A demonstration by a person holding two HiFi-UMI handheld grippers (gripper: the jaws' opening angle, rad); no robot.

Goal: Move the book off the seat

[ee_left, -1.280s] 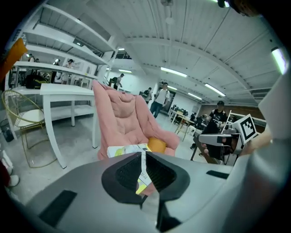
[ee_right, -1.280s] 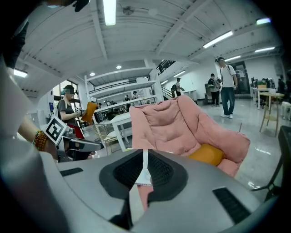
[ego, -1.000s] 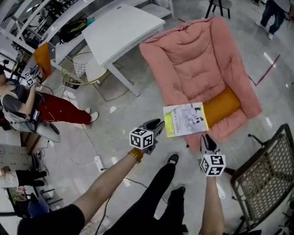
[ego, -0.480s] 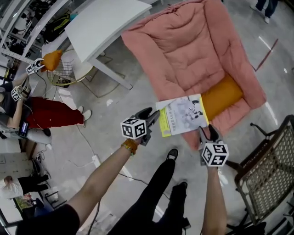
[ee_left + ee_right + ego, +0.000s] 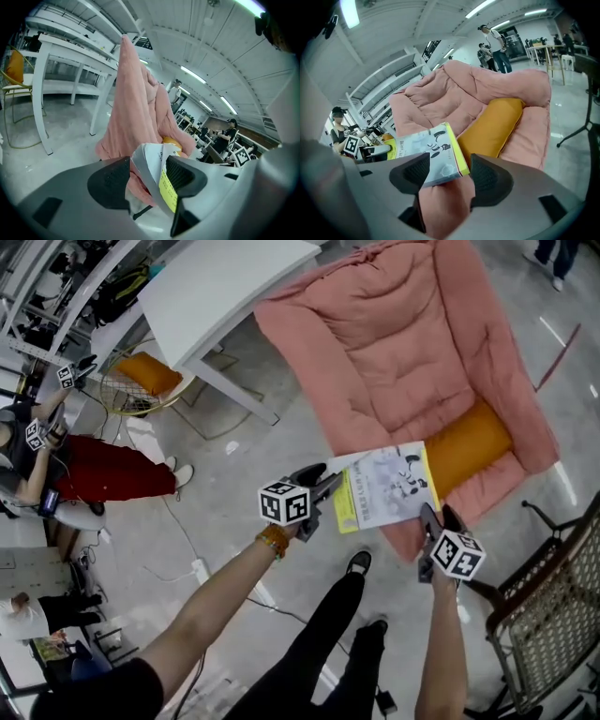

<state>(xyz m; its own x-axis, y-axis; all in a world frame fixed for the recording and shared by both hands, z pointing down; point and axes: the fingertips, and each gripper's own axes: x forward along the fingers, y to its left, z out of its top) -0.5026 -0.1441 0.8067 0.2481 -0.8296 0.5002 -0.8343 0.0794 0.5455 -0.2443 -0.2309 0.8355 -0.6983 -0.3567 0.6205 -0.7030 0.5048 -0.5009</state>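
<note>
Pink seat (image 5: 525, 136) bearing thin book (image 5: 386, 486), likely light and floppy; left tool (image 5: 147, 173), right tool (image 5: 447, 176) jaws just opening wide, straddling its corners, not pressing; spine edge looking stiffest.

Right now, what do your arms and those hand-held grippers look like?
The left hand-held gripper and right hand-held gripper are grey, with black textured pads and a white cube of black square markers each. An orange wristband circles the left wrist; a black sleeve covers that shoulder.
</note>
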